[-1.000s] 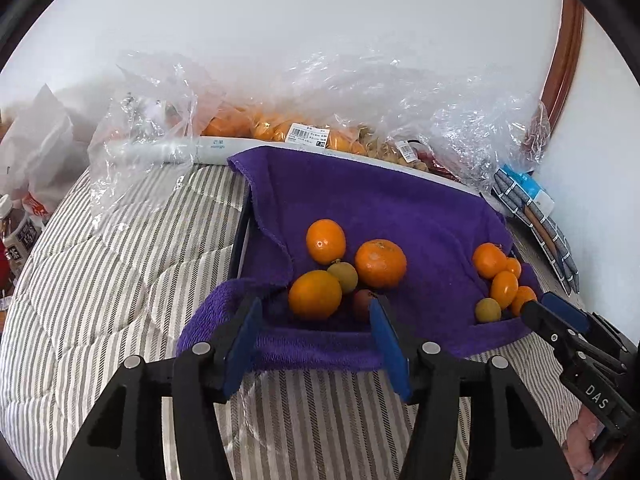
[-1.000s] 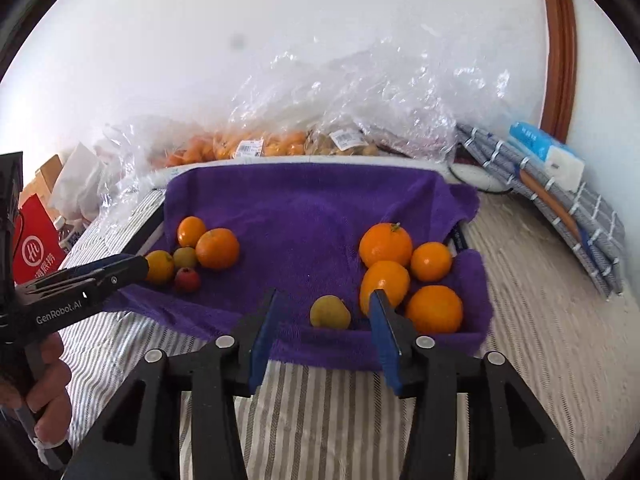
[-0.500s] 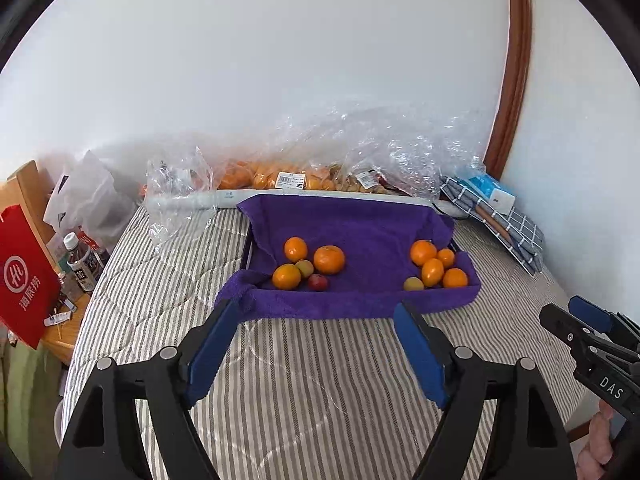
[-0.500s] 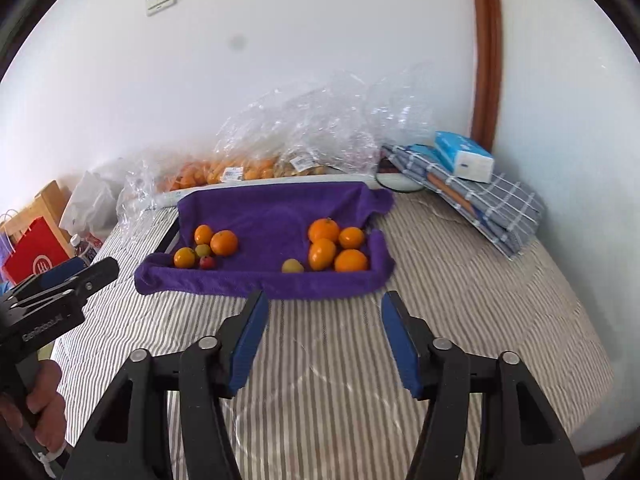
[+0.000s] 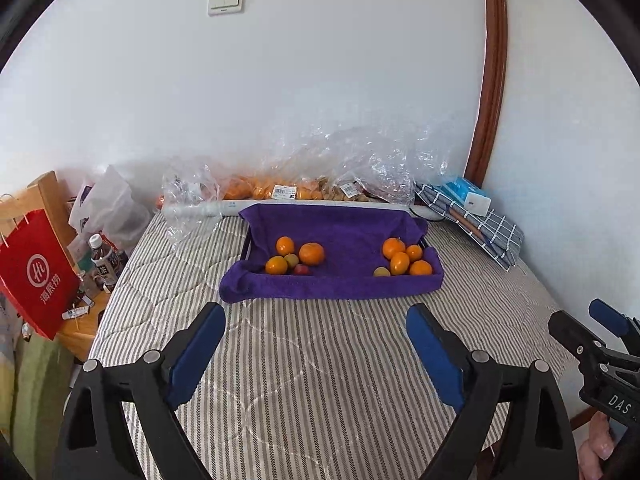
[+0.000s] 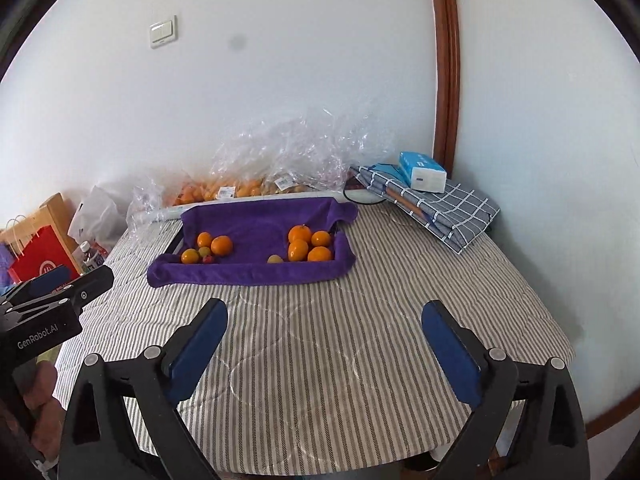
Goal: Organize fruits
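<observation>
A purple towel (image 5: 348, 280) (image 6: 256, 268) lines a tray on the striped bed. On its left lies a group of oranges (image 5: 311, 253) (image 6: 221, 245) with a greenish fruit and a small red one. On its right lies a second group of oranges (image 5: 399, 262) (image 6: 298, 249) with a yellowish fruit (image 5: 382, 271) (image 6: 275, 259) beside it. My left gripper (image 5: 316, 322) hangs over the bed well short of the towel, jaws opening, nothing between them. My right gripper (image 6: 325, 318) does the same, also empty. Each gripper shows at the edge of the other's view.
Clear plastic bags of more fruit (image 5: 280, 190) (image 6: 240, 188) lie along the wall behind the tray. A folded checked cloth with a blue tissue pack (image 6: 422, 171) sits at the back right. A red paper bag (image 5: 36, 276) and bottles stand off the bed's left side.
Both grippers have pulled back and up from the tray, so the towel and fruit look small and far. Both pairs of jaws have spread much wider.
</observation>
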`<action>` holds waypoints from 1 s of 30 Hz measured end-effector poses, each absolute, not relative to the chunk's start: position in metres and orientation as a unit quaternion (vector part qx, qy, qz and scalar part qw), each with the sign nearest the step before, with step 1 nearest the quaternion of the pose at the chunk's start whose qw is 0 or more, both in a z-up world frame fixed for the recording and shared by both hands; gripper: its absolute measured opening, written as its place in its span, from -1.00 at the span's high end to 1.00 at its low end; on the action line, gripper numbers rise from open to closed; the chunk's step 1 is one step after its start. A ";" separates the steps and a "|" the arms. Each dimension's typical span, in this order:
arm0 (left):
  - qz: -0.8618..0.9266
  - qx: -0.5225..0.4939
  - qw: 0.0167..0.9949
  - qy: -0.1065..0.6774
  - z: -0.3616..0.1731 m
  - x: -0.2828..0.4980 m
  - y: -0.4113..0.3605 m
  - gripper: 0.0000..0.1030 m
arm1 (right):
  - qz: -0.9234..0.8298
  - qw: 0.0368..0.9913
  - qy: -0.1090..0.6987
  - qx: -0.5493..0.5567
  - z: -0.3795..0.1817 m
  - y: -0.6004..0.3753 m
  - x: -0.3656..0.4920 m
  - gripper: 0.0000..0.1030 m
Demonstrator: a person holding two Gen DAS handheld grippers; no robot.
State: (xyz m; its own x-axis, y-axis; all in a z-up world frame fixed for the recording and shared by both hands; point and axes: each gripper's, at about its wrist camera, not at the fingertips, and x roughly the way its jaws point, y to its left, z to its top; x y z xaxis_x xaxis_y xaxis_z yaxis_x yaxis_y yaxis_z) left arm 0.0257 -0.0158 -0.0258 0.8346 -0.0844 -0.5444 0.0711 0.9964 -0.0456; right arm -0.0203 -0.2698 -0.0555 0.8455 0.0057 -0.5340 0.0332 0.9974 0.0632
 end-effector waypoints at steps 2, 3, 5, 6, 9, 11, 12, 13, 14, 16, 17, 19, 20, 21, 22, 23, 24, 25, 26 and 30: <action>-0.036 -0.007 0.960 0.278 -0.022 0.022 -0.016 -0.79 | -0.008 0.960 0.278 0.037 -0.055 -0.271 -0.024 -0.88; -0.035 -0.006 0.960 0.279 -0.022 0.022 -0.016 -0.79 | -0.009 0.959 0.280 0.037 -0.056 -0.271 -0.025 -0.88; -0.037 -0.010 0.960 0.279 -0.020 0.021 -0.014 -0.79 | -0.009 0.959 0.280 0.040 -0.056 -0.271 -0.025 -0.88; -0.036 -0.011 0.960 0.278 -0.020 0.021 -0.013 -0.79 | -0.009 0.959 0.280 0.041 -0.056 -0.271 -0.026 -0.88; -0.030 -0.014 0.960 0.279 -0.020 0.022 -0.011 -0.79 | -0.013 0.958 0.283 0.037 -0.059 -0.270 -0.027 -0.88; -0.031 -0.018 0.959 0.282 -0.021 0.022 -0.011 -0.79 | -0.014 0.958 0.286 0.035 -0.060 -0.269 -0.027 -0.88; -0.032 -0.019 0.959 0.281 -0.021 0.022 -0.011 -0.79 | -0.015 0.957 0.287 0.035 -0.060 -0.269 -0.027 -0.88; -0.032 -0.019 0.959 0.279 -0.021 0.021 -0.011 -0.79 | -0.016 0.957 0.286 0.036 -0.060 -0.270 -0.028 -0.88; -0.031 -0.020 0.960 0.278 -0.020 0.020 -0.011 -0.79 | -0.016 0.958 0.286 0.037 -0.060 -0.270 -0.029 -0.88; -0.030 -0.020 0.960 0.279 -0.020 0.020 -0.011 -0.79 | -0.017 0.957 0.286 0.038 -0.060 -0.270 -0.030 -0.88; -0.031 -0.021 0.959 0.280 -0.020 0.020 -0.011 -0.79 | -0.018 0.957 0.287 0.038 -0.060 -0.271 -0.030 -0.88; -0.030 -0.022 0.959 0.280 -0.020 0.019 -0.010 -0.79 | -0.018 0.957 0.286 0.036 -0.059 -0.271 -0.031 -0.88; -0.030 -0.022 0.959 0.280 -0.020 0.019 -0.011 -0.79 | -0.020 0.958 0.285 0.035 -0.059 -0.272 -0.032 -0.88; -0.030 -0.022 0.959 0.280 -0.020 0.019 -0.011 -0.79 | -0.021 0.958 0.284 0.035 -0.059 -0.272 -0.032 -0.88; -0.030 -0.022 0.959 0.280 -0.020 0.019 -0.010 -0.79 | -0.020 0.958 0.284 0.036 -0.058 -0.272 -0.032 -0.88; -0.029 -0.022 0.959 0.279 -0.019 0.018 -0.010 -0.79 | -0.020 0.958 0.283 0.036 -0.058 -0.271 -0.033 -0.88; -0.030 -0.023 0.960 0.279 -0.019 0.018 -0.010 -0.79 | -0.020 0.958 0.283 0.037 -0.057 -0.271 -0.033 -0.88; -0.030 -0.024 0.959 0.279 -0.019 0.018 -0.010 -0.79 | -0.020 0.958 0.283 0.037 -0.057 -0.271 -0.034 -0.88; -0.029 -0.024 0.960 0.279 -0.019 0.018 -0.010 -0.79 | -0.019 0.958 0.282 0.037 -0.057 -0.271 -0.034 -0.88; -0.027 -0.022 0.960 0.278 -0.019 0.017 -0.010 -0.79 | -0.022 0.959 0.280 0.039 -0.056 -0.270 -0.035 -0.88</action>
